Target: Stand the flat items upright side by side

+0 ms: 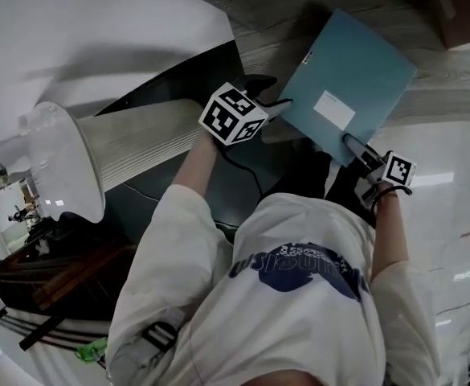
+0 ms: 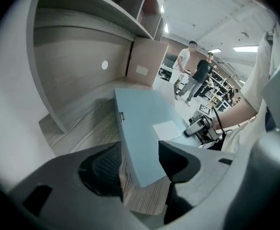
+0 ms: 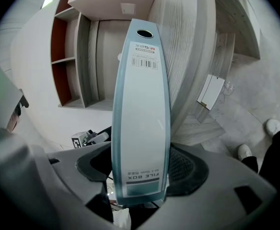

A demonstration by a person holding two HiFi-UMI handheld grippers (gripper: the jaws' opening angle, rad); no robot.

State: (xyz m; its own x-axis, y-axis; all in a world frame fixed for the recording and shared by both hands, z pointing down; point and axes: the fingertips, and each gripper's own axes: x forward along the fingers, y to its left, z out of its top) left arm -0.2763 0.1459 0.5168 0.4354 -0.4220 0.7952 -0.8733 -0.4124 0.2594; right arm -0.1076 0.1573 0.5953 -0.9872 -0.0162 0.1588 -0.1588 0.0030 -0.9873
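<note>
File box aslant over wide shelf

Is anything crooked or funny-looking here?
Yes. The blue file box is crooked. It hangs tilted over the wooden shelf, between the left claw and the right claw, and it is not standing upright yet.

A cardboard box is seen standing inside the grey wood-grain shelf unit; ceiling lights are lit beyond it.
</note>
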